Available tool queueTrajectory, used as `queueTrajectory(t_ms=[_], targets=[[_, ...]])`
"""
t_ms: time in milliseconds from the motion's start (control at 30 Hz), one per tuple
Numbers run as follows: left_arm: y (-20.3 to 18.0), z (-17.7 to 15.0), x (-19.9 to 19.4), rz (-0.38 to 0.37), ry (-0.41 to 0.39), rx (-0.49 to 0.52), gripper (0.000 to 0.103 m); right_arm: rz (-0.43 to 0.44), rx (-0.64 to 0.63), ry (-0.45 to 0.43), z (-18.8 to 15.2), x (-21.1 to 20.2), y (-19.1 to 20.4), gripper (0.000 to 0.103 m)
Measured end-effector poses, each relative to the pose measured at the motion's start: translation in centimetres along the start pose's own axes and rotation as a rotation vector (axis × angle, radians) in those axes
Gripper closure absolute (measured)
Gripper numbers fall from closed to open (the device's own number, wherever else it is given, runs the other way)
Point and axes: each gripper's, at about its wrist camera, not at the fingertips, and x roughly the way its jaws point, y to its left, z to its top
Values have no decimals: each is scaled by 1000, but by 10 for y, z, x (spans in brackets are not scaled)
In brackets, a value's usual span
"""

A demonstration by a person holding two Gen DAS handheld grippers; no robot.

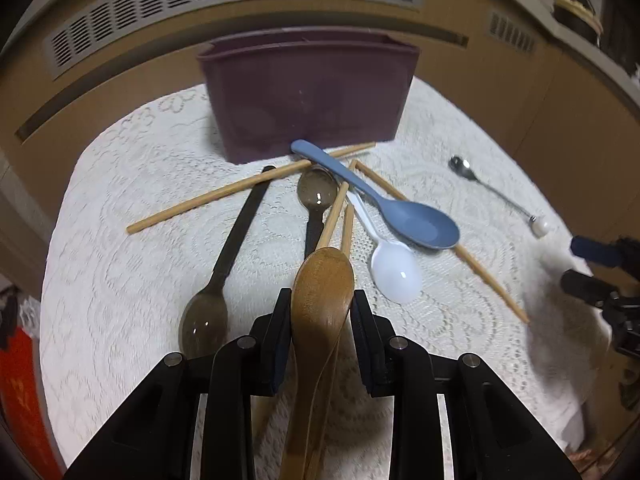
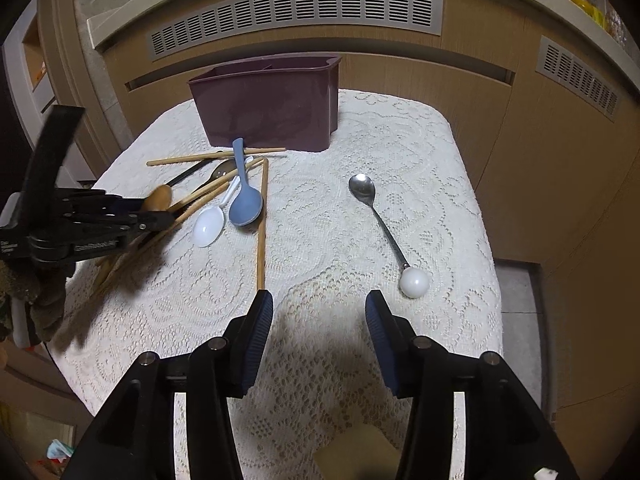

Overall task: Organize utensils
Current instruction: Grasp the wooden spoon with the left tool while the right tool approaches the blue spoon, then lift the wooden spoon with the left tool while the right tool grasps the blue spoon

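The left gripper [image 1: 320, 312] is clamped on a brown wooden spoon [image 1: 320, 304], its two black fingers pressing the sides of the spoon just below the bowl, with the bowl jutting forward past the fingertips and the handle running back between the arms toward the camera. Directly ahead of this gripper lies the heap of utensils on a white lace tablecloth [image 1: 140, 208]: a translucent smoky-brown plastic spoon with a black handle [image 1: 208, 312] sits just left of the left finger, a second smoky-brown spoon [image 1: 318, 192] lies straight ahead, and a small white plastic spoon [image 1: 394, 272] rests just right of the right finger. A blue plastic spoon [image 1: 416, 224] lies ahead and to the right, across several light wooden chopsticks [image 1: 224, 192]. Beyond the heap, at the far edge of the cloth, stands a dark purple rectangular plastic utensil holder [image 1: 308, 96], upright; the blue spoon's handle tip reaches its base.

The right gripper [image 2: 319, 300] stands open with nothing between its blue-padded fingers, hovering over bare cloth. One chopstick's near end lies just ahead of its left fingertip. Ahead and to the right of it lies a metal spoon with a white ball on the handle end [image 2: 380, 224], the ball nearest the right finger, well apart from the heap.
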Motion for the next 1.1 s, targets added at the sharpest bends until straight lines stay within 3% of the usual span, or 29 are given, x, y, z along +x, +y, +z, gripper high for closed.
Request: queueTrajectory(t_ms=[267,500,567,633,900,933,1000,1100], targets=[[13,-22,-40,-39,-126,-173,74,-1,-7,21,-5,2,1,53],[16,-37,-70,-27,-202,-212,76,20,22,39,-3,13,-7,52],[17,-39,-78,-19,-233,-217,78,19,6,34,3,14,-9,45],[19,-40,-87,-32,-258,-234,86,11,-8,25,14,15,-11,44],[29,-41,-100,-50,-308,-260,91,66,-104,1,60,34,27,45],[30,-41,-98,-50,-302,-262,91,77,-104,7,67,42,33,46],[34,-43,-95,-46,-286,-267,91,97,-97,23,80,57,44,66],[40,-47,-88,-42,-257,-282,91,137,-119,56,101,83,65,81]])
